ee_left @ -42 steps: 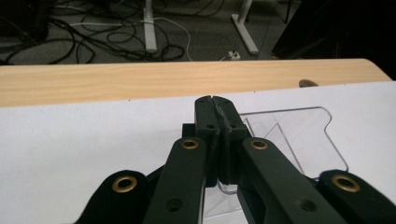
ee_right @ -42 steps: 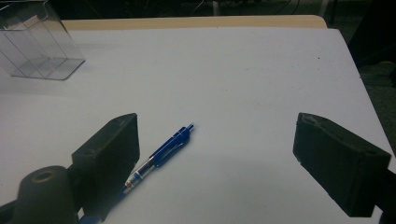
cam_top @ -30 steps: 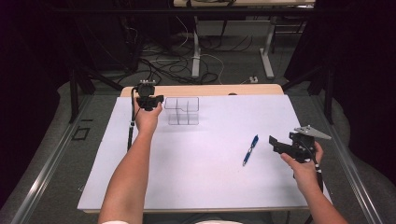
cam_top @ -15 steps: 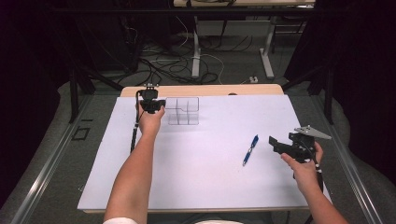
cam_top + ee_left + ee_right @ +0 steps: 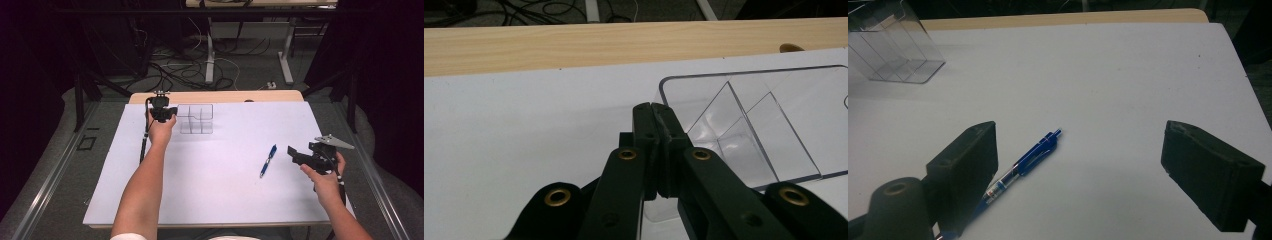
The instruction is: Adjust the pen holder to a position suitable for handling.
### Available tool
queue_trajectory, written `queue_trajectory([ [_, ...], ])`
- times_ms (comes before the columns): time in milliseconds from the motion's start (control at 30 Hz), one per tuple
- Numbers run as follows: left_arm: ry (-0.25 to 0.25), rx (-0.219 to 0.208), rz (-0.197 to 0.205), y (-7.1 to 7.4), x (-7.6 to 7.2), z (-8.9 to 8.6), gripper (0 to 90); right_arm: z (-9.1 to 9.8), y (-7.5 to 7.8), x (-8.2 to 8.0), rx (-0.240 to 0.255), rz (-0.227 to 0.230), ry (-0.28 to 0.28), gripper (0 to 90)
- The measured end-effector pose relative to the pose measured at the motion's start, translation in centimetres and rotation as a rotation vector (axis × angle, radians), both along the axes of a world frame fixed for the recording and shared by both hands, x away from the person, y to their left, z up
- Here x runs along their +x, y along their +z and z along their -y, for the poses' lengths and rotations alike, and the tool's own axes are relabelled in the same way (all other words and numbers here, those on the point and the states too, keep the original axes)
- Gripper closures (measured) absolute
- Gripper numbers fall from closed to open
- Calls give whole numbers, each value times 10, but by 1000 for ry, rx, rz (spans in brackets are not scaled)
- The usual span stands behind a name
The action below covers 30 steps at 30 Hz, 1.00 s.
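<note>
A clear plastic organiser (image 5: 196,120) with several compartments stands at the back of the white sheet. My left gripper (image 5: 162,114) is right at the organiser's left side. In the left gripper view its jaws (image 5: 655,107) are pressed together in front of the organiser's (image 5: 749,125) near corner, and I see nothing between the pads. A blue pen (image 5: 268,160) lies on the sheet right of centre. My right gripper (image 5: 295,154) hovers just right of it, open. In the right gripper view the pen (image 5: 1020,167) lies by the left jaw of that gripper (image 5: 1080,150), untouched. The organiser (image 5: 893,45) shows at top left there.
The white sheet (image 5: 215,190) covers most of the wooden table (image 5: 225,96), whose bare strip runs along the back. The left gripper's black cable (image 5: 144,145) trails down the sheet's left side. Beyond the table are floor cables and desk legs (image 5: 210,55).
My left hand has shifted slightly to the right, closer to the organiser. The organiser, the pen and the right gripper stay where they were.
</note>
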<state>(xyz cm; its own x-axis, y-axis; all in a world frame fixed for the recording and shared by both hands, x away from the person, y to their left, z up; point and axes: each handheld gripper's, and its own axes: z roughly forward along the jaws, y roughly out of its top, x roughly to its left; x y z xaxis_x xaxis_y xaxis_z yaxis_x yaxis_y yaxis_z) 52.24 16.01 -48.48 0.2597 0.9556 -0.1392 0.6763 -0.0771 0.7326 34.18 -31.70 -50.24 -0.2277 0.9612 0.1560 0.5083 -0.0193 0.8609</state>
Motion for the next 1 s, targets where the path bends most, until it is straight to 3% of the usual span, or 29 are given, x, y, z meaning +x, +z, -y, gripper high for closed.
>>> queue_trajectory([
  [367,-17,4,8,0,-3,11,900,0,0,0,0,-9,-1,150],
  [600,-28,-9,7,-1,-5,26,900,-1,0,0,-5,-18,0,150],
  [733,-32,-20,6,-1,-7,37,900,-2,-1,1,5,-1,-5,150],
  [833,-23,-37,10,-2,-7,44,900,-1,0,1,4,-18,-2,150],
  [1000,-26,-31,3,-1,-9,52,900,-1,-1,1,12,0,-7,151],
])
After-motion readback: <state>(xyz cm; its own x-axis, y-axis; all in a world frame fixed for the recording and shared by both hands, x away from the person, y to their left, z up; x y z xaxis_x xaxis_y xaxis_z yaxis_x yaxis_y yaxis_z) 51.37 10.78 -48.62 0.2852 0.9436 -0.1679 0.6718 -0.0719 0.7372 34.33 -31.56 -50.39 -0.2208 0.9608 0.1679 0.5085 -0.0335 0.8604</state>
